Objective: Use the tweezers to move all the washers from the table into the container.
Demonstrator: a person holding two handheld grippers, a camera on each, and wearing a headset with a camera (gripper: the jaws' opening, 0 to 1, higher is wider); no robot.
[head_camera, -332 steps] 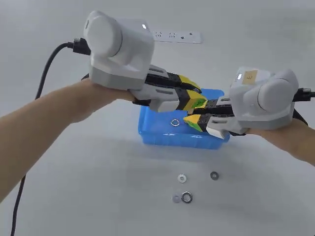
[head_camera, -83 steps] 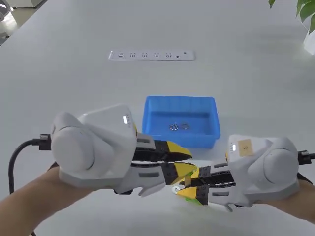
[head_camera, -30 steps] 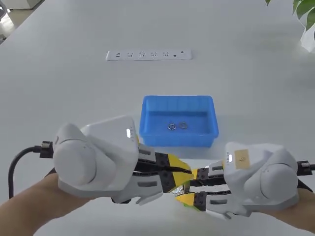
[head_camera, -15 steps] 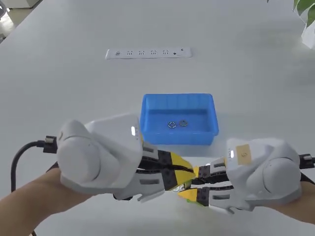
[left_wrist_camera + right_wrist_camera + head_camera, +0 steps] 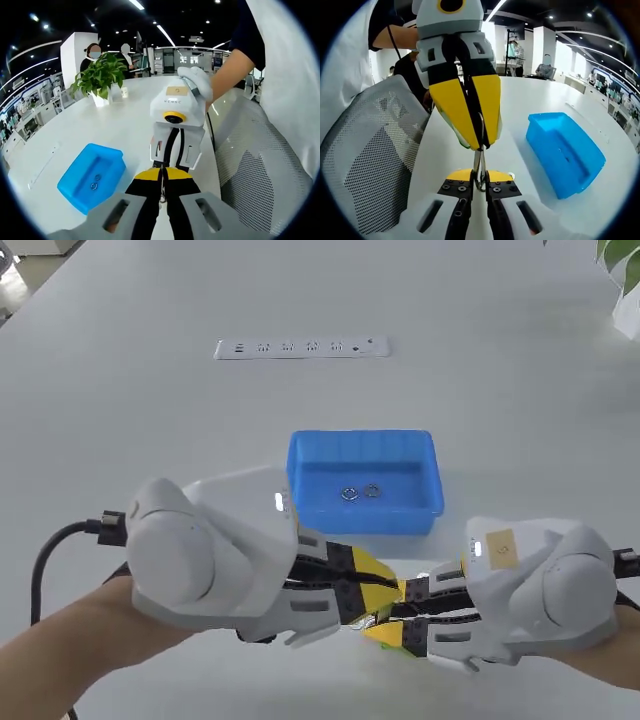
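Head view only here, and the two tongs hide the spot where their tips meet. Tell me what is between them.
Observer: In the right gripper view, thin metal tweezers run from the right tongs up into the yellow tips of the left tongs.
Operator: Report the left jaws.
Observer: In the left gripper view they stand shut, with a thin metal strip pinched between them.
Operator: Say what stands past the left tongs.
Observer: In the right gripper view, a mesh chair stands beside the table.
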